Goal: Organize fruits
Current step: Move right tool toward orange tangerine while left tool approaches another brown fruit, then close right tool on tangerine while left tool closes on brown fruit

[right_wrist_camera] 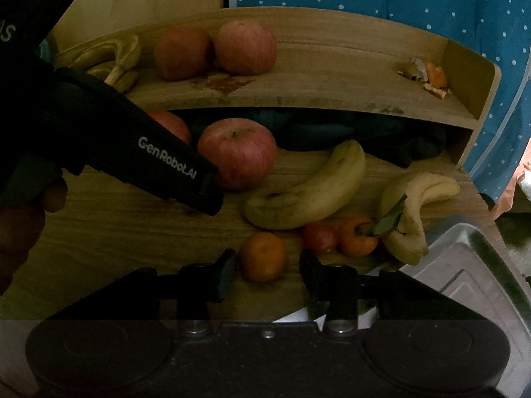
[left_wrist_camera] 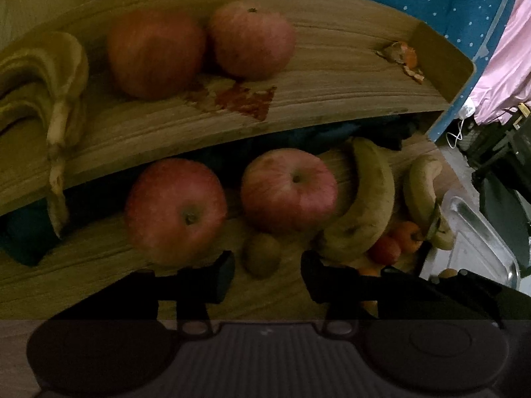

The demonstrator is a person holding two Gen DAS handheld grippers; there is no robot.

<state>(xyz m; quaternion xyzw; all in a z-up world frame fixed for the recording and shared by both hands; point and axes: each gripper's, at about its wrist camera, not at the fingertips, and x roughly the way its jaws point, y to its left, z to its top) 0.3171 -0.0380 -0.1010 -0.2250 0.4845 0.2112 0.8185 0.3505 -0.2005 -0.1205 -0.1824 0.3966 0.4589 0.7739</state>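
Note:
My left gripper (left_wrist_camera: 268, 273) is open, low over the wooden desk (left_wrist_camera: 99, 275). A brown kiwi (left_wrist_camera: 262, 255) lies between its fingertips, nearer the left one. Just beyond are two red apples (left_wrist_camera: 176, 212) (left_wrist_camera: 288, 189) and a yellow banana (left_wrist_camera: 365, 205). My right gripper (right_wrist_camera: 268, 272) is open too, with an orange mandarin (right_wrist_camera: 262, 256) between its fingertips. A small red fruit (right_wrist_camera: 320, 236), a leafy tangerine (right_wrist_camera: 358, 237) and a banana pair (right_wrist_camera: 411, 209) lie to its right. The left gripper (right_wrist_camera: 212, 195) reaches in from the left there and hides the kiwi.
A raised wooden shelf (left_wrist_camera: 332, 99) holds two more apples (left_wrist_camera: 156, 53) (left_wrist_camera: 252, 39), a banana peel (left_wrist_camera: 43, 83) and orange peel (left_wrist_camera: 405, 56). A metal tray (right_wrist_camera: 464, 265) sits at the desk's right edge. A hand (right_wrist_camera: 20, 219) holds the left gripper. Blue dotted cloth hangs behind.

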